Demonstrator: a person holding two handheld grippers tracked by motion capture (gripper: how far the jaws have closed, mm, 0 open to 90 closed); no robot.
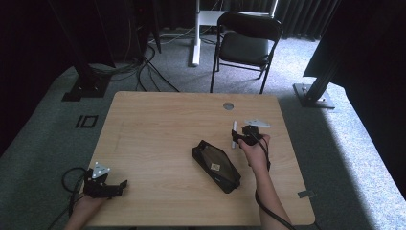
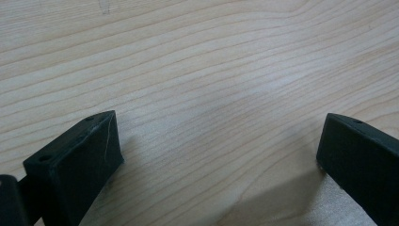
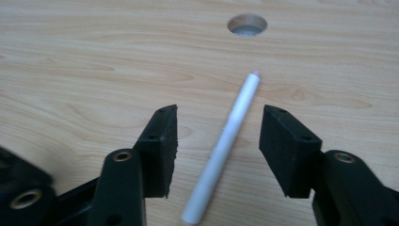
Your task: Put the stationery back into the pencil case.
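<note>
A white pen (image 1: 234, 133) (image 3: 226, 141) lies flat on the wooden table (image 1: 158, 129), right of the middle. My right gripper (image 1: 238, 138) (image 3: 219, 114) is open and straddles the pen. One jaw stands on each side, and neither pad touches it. The pen's far tip points toward a round hole (image 3: 247, 23) in the tabletop. A black zip pouch (image 1: 216, 165) lies slantwise just left of the right hand. My left gripper (image 1: 120, 185) (image 2: 220, 120) rests at the table's near left corner, wide open over bare wood.
The round hole (image 1: 228, 106) sits near the table's far edge. A black folding chair (image 1: 246, 43) stands beyond the table. Dark frame posts (image 1: 318, 86) and cables stand on the carpet at both sides.
</note>
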